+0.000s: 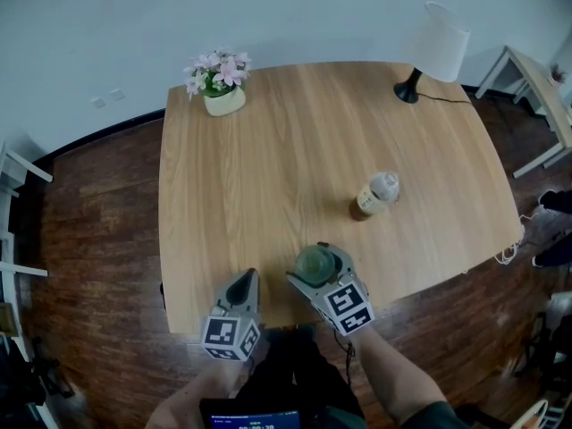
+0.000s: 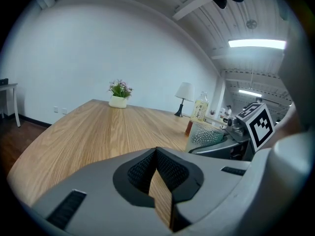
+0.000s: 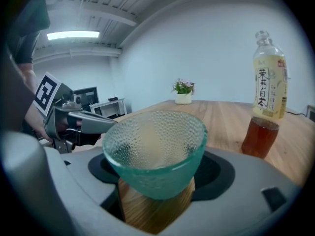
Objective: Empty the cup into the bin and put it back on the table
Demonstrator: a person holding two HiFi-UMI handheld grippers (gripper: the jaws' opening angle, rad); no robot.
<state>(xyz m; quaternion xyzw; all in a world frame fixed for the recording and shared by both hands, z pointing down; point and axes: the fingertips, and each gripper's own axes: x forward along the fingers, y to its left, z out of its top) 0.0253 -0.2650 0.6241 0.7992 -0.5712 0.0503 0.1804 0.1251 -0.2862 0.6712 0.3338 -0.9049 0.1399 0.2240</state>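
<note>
A clear green-tinted dimpled glass cup [image 1: 313, 259] [image 3: 155, 146] stands upright between the jaws of my right gripper [image 1: 320, 268] [image 3: 156, 178], low over the wooden table [image 1: 268, 168] near its front edge. The black pads lie against the cup's sides. I see nothing inside the cup, and I cannot tell whether its base touches the wood. My left gripper [image 1: 243, 284] [image 2: 156, 154] rests just left of it, jaws together and empty. In the left gripper view the cup [image 2: 203, 136] shows at the right. No bin is in view.
A tea bottle [image 1: 375, 193] [image 3: 268, 97] stands on the table beyond and to the right of the cup. A pot of pink flowers [image 1: 222, 83] sits at the far left corner, a white lamp [image 1: 438, 47] at the far right. Dark wood floor surrounds the table.
</note>
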